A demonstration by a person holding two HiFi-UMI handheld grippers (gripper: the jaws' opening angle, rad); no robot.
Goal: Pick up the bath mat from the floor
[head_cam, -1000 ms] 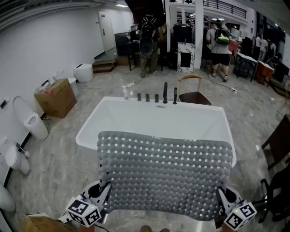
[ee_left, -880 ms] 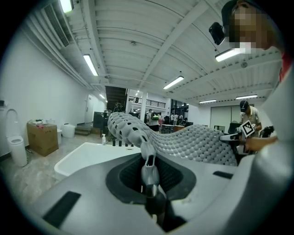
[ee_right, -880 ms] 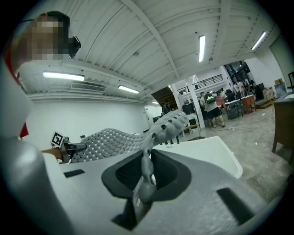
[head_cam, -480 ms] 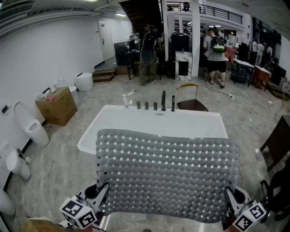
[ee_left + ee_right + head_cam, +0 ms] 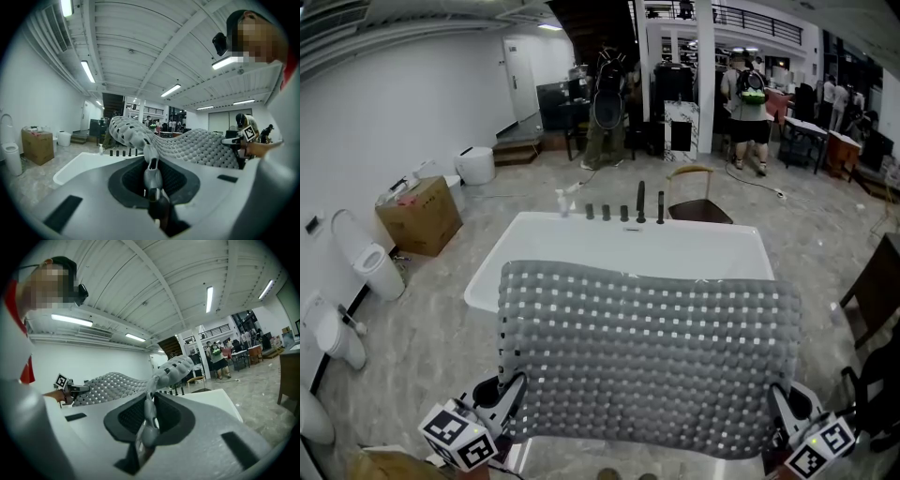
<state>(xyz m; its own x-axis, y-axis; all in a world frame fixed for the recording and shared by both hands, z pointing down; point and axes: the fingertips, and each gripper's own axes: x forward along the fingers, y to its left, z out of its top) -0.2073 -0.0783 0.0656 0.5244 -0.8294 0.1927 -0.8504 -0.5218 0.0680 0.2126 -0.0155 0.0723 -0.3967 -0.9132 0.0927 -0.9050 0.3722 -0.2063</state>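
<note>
The left claw (image 5: 151, 161) is nearly closed, its pads nipping the near left corner of the bath mat (image 5: 647, 356). The right claw (image 5: 149, 411) is just as narrow and clamps the near right corner. Each has only a thin strip of the mat's edge between its pads.

Between the two claws the mat is held spread out and roughly level, well clear of the floor (image 5: 422, 347). Its far edge reaches out over the near part of the white bathtub (image 5: 484, 281). Whether it touches the tub I cannot tell.

The mat looks like soft rubber, covered in bumps and small holes. It humps and dips between the corners, so it is floppy rather than stiff, and probably light enough for two corner pinches. The bumps should give the pads some purchase, though a smooth rubber edge could slide out under a tug. The two corners of one long side, as taken now, seem the sound place to hold it.

Dark taps (image 5: 623, 212) line the tub's far rim, and a cardboard box (image 5: 417, 216) stands at the left.
</note>
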